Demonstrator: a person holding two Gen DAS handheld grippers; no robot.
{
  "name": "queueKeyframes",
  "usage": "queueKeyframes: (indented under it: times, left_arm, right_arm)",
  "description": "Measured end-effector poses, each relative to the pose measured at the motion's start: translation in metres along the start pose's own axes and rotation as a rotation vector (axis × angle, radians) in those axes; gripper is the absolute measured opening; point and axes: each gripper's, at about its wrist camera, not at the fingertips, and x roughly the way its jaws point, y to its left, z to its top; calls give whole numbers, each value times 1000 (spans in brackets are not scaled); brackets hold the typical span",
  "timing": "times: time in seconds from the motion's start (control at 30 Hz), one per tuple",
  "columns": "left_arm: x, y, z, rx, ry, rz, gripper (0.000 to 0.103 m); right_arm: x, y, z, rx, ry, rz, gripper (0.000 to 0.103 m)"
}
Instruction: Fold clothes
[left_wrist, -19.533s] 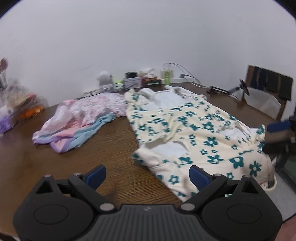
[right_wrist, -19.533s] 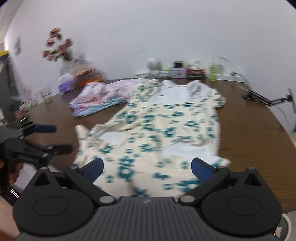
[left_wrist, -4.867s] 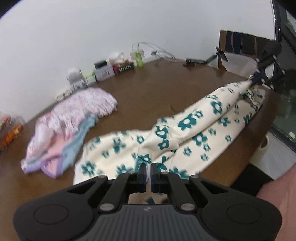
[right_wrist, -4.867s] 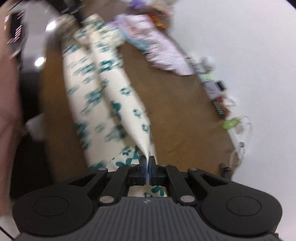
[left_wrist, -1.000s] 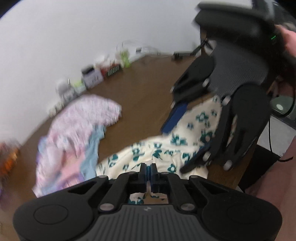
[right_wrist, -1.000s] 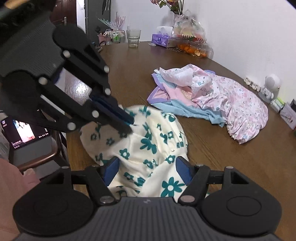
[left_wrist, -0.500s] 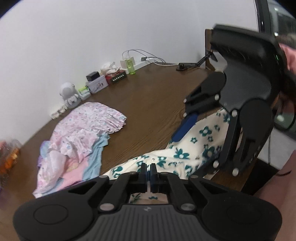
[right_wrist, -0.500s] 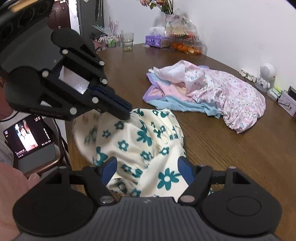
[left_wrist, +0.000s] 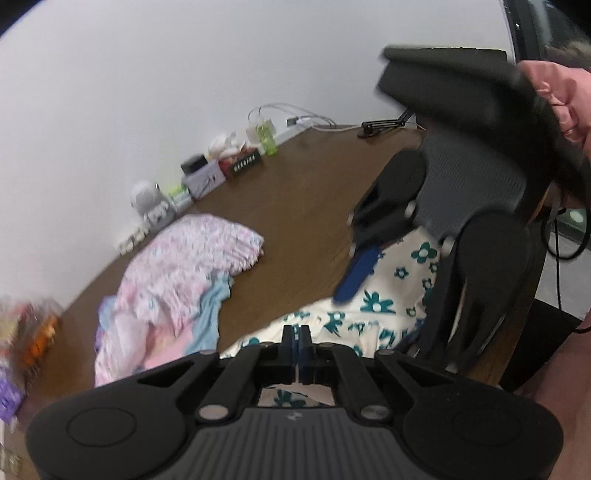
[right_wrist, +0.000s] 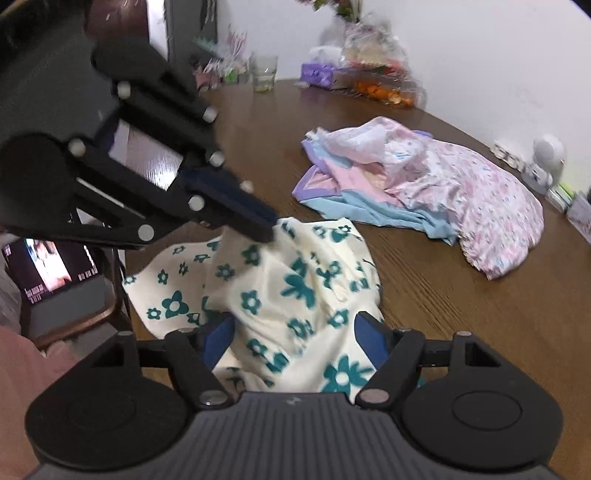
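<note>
**2 tools, 1 pinch: the bundle hangs half off the table edge**

Much of the risk lies at the table (right_wrist: 461, 295) edge. The cream dress with teal flowers (right_wrist: 295, 288) sits bunched at the near edge, and part of it spills past the rim toward the chair (right_wrist: 85, 321) below. Only the left tool (left_wrist: 296, 341) has a hold, its fingers pressed together on a fold of the fabric near the top of the heap. If that pinch slips or is released too soon, I judge the overhanging weight could drag the whole garment to the floor.

The right tool (right_wrist: 293, 341) is spread wide, straddling the near part of the dress without gripping it. Closing there could catch several layers at once and lock in a crooked fold. The 2 tools are also very close together, so a collision is possible.

A smaller risk: the pile of pink and blue clothes (right_wrist: 424, 192) lies near, apart from the dress, and a wide sweep could snag it.

The dress itself looks soft, crumpled and lumpy, with uneven layers and no clean crease showing.
</note>
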Motion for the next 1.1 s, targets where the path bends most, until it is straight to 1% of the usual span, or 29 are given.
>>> queueKeyframes:
  times: [0.03,0.07,0.1,0.17,0.23,0.27,0.3,0.33,0.37,0.43,0.5,0.57,0.6,0.67,0.7,0.73,0.77,0.8,0.83,0.9,0.93,0.97,1.0,1.03,1.07,1.1]
  left_arm:
    - [-1,-1,1,6,-9,0,0]
    - [-3,-1,0,6,-19,-1,0]
    - [-6,-1,-1,5,-29,-2,0]
    - [-10,3,-8,-21,-45,-4,0]
    - [-15,6,-14,-48,-62,-6,6]
    - [-16,7,-16,-53,-64,-8,11]
    - [-17,8,-18,-56,-66,-11,21]
    - [-18,9,-20,-59,-68,-13,28]
    - [-19,8,-21,-48,-68,-7,37]
    - [-18,6,-19,-31,-67,0,43]
    - [-18,4,-17,-18,-77,-2,47]
    - [-14,0,-17,12,-77,12,52]
    - [-12,-1,-18,28,-77,20,52]
    - [-3,-10,-23,88,-41,58,52]
    - [2,-15,-28,121,-22,61,51]
    - [5,-18,-32,133,-3,43,48]
    - [9,-20,-36,139,21,12,33]
    - [12,-21,-39,134,45,-20,12]
    - [15,-21,-41,120,64,-37,4]
    - [19,-21,-46,90,78,-26,2]
    - [19,-21,-48,84,78,-21,2]
    - [18,-22,-51,78,75,-24,2]
    - [15,-24,-54,70,71,-22,2]
    - [13,-27,-57,73,68,-12,1]
    - [12,-30,-61,77,64,1,2]
    - [10,-34,-64,85,58,11,2]
  right_arm:
    - [5,2,2,-14,19,-7,54]
    - [8,3,2,-17,33,-14,32]
    - [10,3,2,-17,44,-21,12]
    - [5,2,1,-8,33,-52,9]
    - [-5,1,2,-8,-4,-119,6]
    - [-10,1,3,-8,-24,-154,5]
    - [-16,3,3,-18,-47,-207,5]
    - [-21,6,4,-34,-71,-260,5]
    - [-26,10,5,-46,-91,-299,5]
    - [-32,18,6,-80,-126,-371,5]
    - [-31,31,5,-159,-143,-446,5]
    - [-24,47,2,-232,-133,-449,5]
    - [-18,55,0,-260,-122,-431,5]
    - [-6,71,-6,-310,-103,-397,5]
    - [-2,76,-8,-320,-102,-389,5]
    - [1,80,-9,-326,-102,-380,5]
    - [2,81,-10,-318,-106,-371,5]
    - [2,81,-10,-307,-111,-362,5]
    - [2,82,-10,-295,-116,-353,5]
    - [1,82,-13,-283,-114,-310,5]
    - [1,82,-15,-272,-106,-269,6]
    - [0,81,-19,-260,-96,-222,9]
    - [-3,78,-21,-233,-92,-186,12]
    - [-5,74,-23,-201,-91,-154,13]
    - [-11,66,-24,-158,-100,-123,15]
    - [-18,56,-22,-89,-120,-89,18]
